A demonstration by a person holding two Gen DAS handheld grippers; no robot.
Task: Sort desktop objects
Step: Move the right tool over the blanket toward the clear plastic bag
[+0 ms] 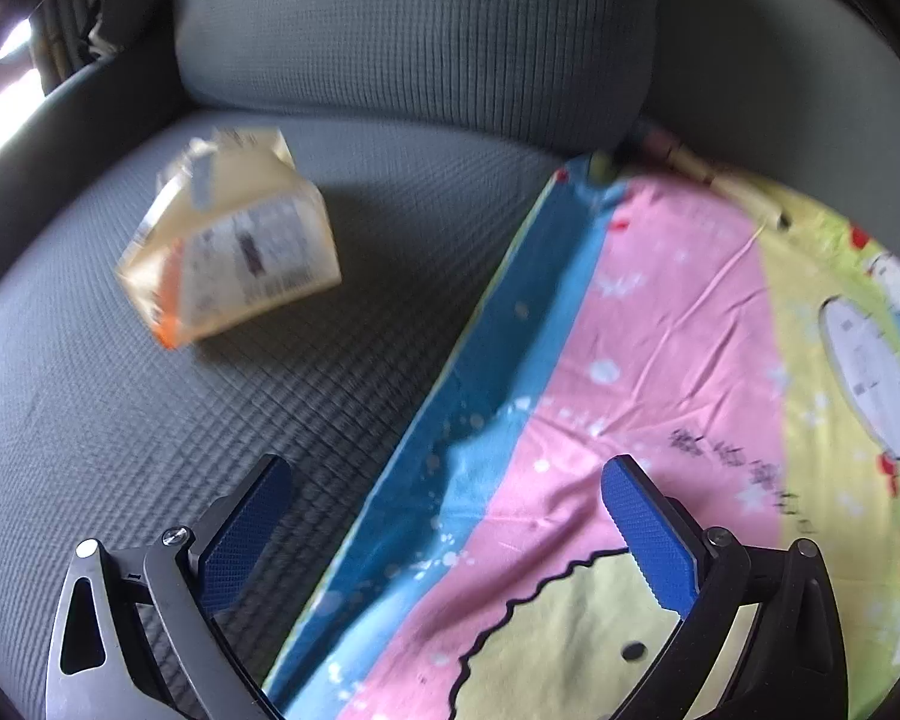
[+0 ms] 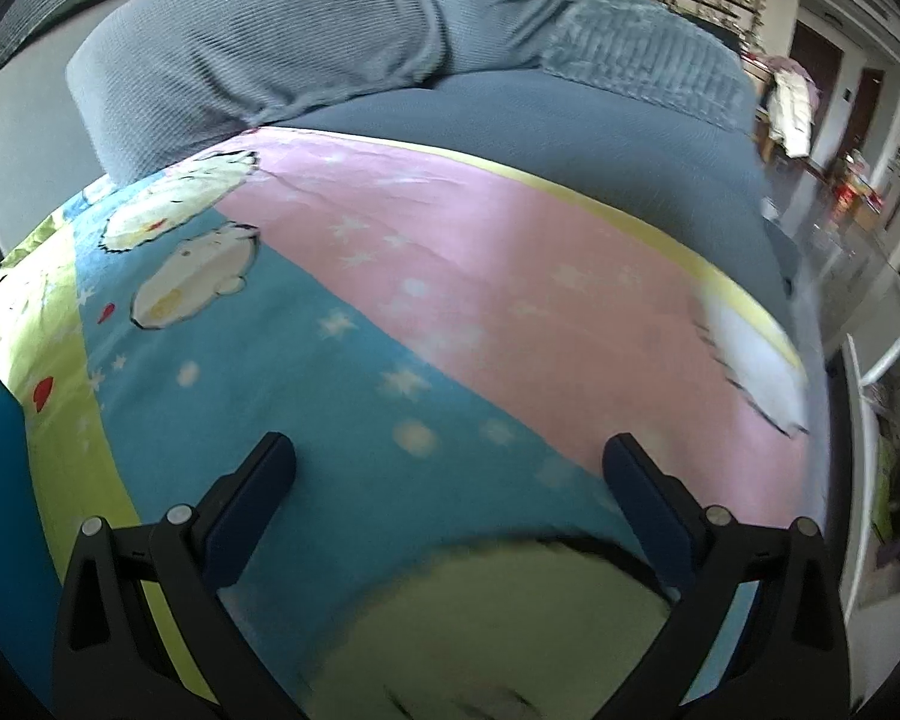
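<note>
Little done yet, judging by the layout. At far left of the left wrist view: a yellow carton (image 1: 228, 240) with an orange corner and a printed label, lying tilted on the grey sofa seat (image 1: 90, 408), well apart from everything else and blurred, so hard to say whether at rest. Right of it, the blue edge of a cartoon-print sheet (image 1: 660, 330) running diagonally across the seat, pink and green panels beyond. At the sheet's far edge, against the grey back cushion (image 1: 414, 24), a slim pale object (image 1: 726, 180), possibly a pen or stick; too small to be sure. Left gripper (image 1: 447, 531) low over the sheet's blue edge, fingers (image 1: 651, 540) spread wide, nothing between them.

In the right wrist view: same sheet (image 2: 450, 276) spread flat, no loose object on the visible part. Right gripper (image 2: 450, 510) above it, fingers (image 2: 654, 504) likewise wide apart and empty. At the right edge, a room with shelves and a doorway.

Still to do, apparently: picking up the carton and the slim object, and finding where each belongs; no bin or tray in sight.
</note>
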